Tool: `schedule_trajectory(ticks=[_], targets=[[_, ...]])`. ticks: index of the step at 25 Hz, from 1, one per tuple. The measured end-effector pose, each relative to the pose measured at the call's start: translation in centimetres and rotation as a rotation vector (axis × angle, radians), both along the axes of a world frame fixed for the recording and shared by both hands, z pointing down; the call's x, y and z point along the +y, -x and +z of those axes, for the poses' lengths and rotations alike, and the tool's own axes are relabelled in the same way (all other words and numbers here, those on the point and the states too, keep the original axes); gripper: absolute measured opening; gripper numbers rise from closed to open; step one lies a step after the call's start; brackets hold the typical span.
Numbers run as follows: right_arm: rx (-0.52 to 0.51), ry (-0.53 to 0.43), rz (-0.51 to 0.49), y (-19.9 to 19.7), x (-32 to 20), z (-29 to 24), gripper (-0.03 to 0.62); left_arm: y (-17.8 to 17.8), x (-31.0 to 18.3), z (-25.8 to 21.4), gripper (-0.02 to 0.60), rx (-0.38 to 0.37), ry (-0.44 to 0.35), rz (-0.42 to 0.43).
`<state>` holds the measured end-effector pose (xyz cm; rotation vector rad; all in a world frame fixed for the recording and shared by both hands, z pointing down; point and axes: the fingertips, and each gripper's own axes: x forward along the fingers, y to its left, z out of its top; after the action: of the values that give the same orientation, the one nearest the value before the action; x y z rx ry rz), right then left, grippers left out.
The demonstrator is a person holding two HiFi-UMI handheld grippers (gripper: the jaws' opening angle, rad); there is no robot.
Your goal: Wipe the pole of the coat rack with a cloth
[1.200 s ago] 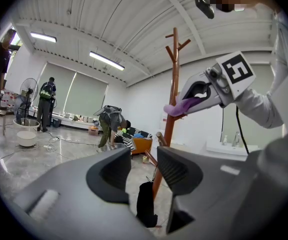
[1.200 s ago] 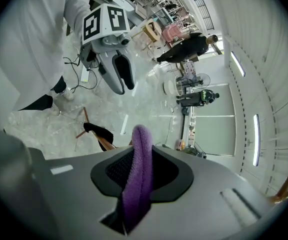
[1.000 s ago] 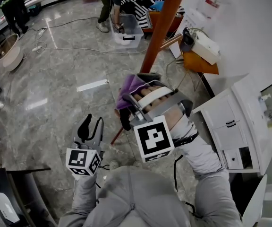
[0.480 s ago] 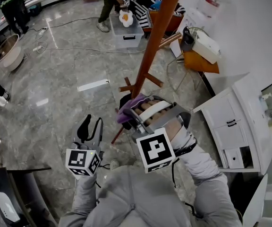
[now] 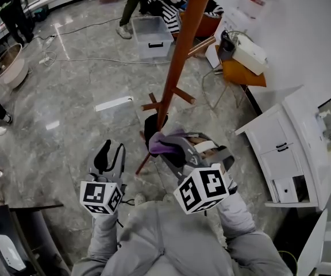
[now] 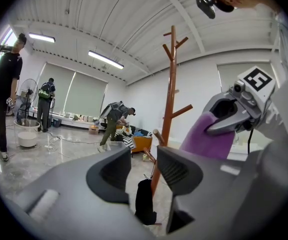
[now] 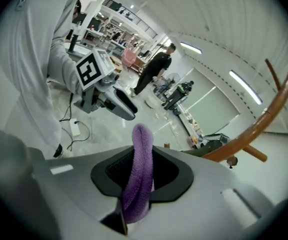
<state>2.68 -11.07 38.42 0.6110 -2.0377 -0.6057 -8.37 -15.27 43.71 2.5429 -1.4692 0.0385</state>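
Right gripper (image 7: 140, 178) clamps purple cloth (image 7: 142, 146) near pole (image 5: 180, 56)

— Where does the pole (image 5: 180, 45) end?
— Top runs off the head view's upper edge; its foot goes behind the cloth (image 5: 161, 145) and right gripper (image 5: 180, 148)
— That dark thing (image 5: 151, 126) low on it?
— Can't tell

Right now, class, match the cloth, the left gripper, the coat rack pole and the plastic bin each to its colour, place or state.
1. cloth
2. left gripper
3. coat rack pole
4. plastic bin

A. reddish-brown
B. open, nothing between its fingers
C. on the floor beyond the pole
D. pinched between the fingers of the right gripper

Pairs: 1-D, 2-B, 3-A, 4-C.
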Motion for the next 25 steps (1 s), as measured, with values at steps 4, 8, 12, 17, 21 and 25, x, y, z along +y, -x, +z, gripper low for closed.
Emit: schedule_trajectory(ticks=[4, 8, 12, 17, 21, 25], targets=[[-0.171, -0.173, 0.127, -1.0, -1.8, -2.8, 0.067, -0.1, 0.2, 0.1, 0.170, -0.004, 0.005, 0.001], [-0.353, -0.382, 0.228, -2.0, -3.7, -6.4, 0.067, 0.3, 0.3, 0.1, 0.170, -0.011, 0.005, -0.006], [-0.406, -0.534, 0.269, -2.4, -5.6, -7.8, 0.067, 0.8, 0.4, 0.3, 0.170, -0.016, 0.014, -0.019], [-0.316, -0.661, 0.253, -1.2, -7.6, -6.6, 0.067, 1.8, 0.3, 0.5, 0.170, -0.021, 0.022, -0.038], [-0.253, -0.572, 0.288, -1.2, -10.1, -2.6, 0.067, 2.2, 0.3, 0.8, 0.170, -0.024, 0.030, -0.044], [-0.348, -0.442, 0.377, -2.6, -11.6, 0.0, 0.067, 3.1, 0.2, 1.1, 0.170, -0.022, 0.038, -0.060]])
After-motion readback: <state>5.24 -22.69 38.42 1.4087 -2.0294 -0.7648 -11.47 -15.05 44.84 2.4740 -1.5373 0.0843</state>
